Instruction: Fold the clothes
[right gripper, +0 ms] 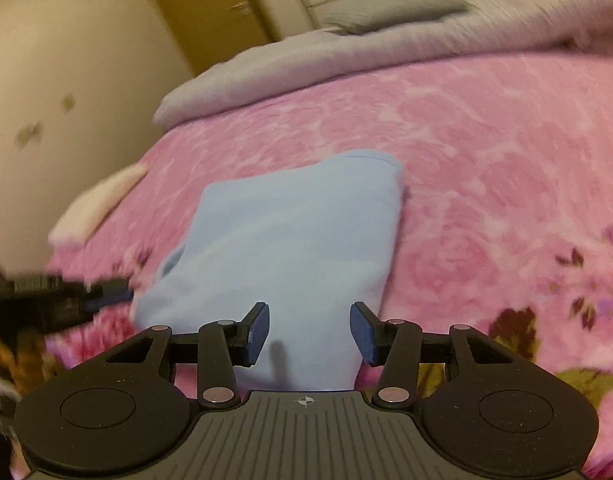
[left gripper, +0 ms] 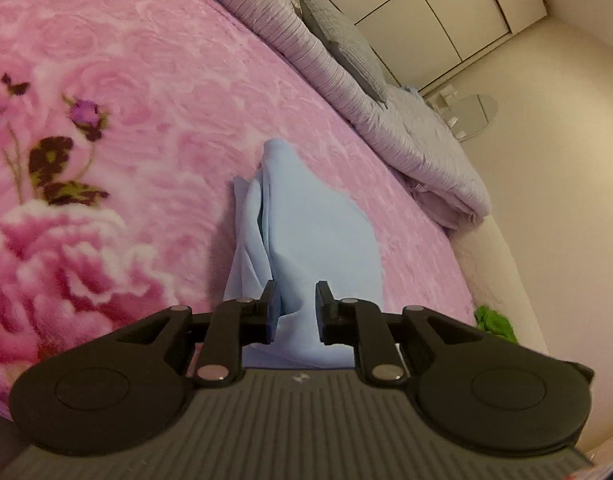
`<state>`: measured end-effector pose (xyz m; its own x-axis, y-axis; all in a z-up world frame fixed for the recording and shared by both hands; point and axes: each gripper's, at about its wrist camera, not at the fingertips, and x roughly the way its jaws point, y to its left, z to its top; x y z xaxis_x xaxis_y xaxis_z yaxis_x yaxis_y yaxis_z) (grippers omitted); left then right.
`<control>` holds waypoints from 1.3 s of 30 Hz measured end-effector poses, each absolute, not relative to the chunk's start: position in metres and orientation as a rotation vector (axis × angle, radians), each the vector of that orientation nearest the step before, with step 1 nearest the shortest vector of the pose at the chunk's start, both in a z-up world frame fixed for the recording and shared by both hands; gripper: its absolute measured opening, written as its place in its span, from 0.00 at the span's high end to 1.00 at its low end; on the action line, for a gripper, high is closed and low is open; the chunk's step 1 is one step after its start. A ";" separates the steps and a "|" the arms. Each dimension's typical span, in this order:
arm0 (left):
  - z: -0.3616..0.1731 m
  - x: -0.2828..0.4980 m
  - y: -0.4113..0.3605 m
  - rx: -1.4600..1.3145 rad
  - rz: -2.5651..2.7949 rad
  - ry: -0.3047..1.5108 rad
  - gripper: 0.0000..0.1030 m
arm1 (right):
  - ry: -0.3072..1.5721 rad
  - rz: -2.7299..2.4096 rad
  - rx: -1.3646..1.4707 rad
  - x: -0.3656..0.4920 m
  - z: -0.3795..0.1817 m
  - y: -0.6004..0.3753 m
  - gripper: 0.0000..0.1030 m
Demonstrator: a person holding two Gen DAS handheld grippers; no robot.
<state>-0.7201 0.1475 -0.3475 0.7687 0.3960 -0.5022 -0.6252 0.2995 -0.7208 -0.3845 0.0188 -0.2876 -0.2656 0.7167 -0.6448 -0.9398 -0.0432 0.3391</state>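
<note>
The blue cloth (right gripper: 290,240) lies on the pink blanket (right gripper: 486,152), already in a compact folded shape with layered edges on one side. The left gripper (left gripper: 297,304) stands with a gap between its fingers, cloth in the gap; I cannot tell if it pinches. The right gripper (right gripper: 309,332) is spread wide above the near edge, gripping nothing, probably to press or take it.

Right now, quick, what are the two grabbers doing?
Left gripper: fingers open around a fold of the light blue fabric garment, not pinching it.
Right gripper: fingers open, over the same garment.
</note>
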 end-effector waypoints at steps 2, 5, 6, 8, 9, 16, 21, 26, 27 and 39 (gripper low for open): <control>-0.345 -0.720 0.150 -1.074 0.672 0.259 0.87 | 0.799 1.673 -0.411 -0.396 -0.288 0.013 0.52; -0.347 -0.713 0.159 -1.123 0.627 0.238 0.87 | 0.748 1.693 -0.475 -0.408 -0.294 0.009 0.51; -0.349 -0.713 0.160 -1.144 0.614 0.234 0.87 | 0.745 1.695 -0.485 -0.409 -0.297 0.010 0.52; -0.357 -0.709 0.169 -1.191 0.588 0.241 0.85 | 0.753 1.695 -0.490 -0.408 -0.302 0.014 0.52; -0.362 -0.707 0.173 -1.215 0.576 0.245 0.84 | 0.755 1.690 -0.494 -0.407 -0.304 0.017 0.51; -0.391 -0.697 0.178 -1.282 0.510 0.279 0.94 | 0.821 1.684 -0.509 -0.396 -0.321 0.035 0.51; -0.388 -0.703 0.172 -1.182 0.538 0.313 0.94 | 0.832 1.681 -0.540 -0.396 -0.327 0.040 0.51; -0.391 -0.707 0.168 -1.146 0.585 0.349 0.90 | 0.840 1.675 -0.566 -0.395 -0.331 0.040 0.51; -0.388 -0.708 0.167 -1.136 0.592 0.351 0.90 | 0.843 1.672 -0.565 -0.395 -0.332 0.039 0.51; -0.333 -0.722 0.143 -0.997 0.698 0.343 0.93 | 0.831 1.645 -0.436 -0.385 -0.304 0.032 0.51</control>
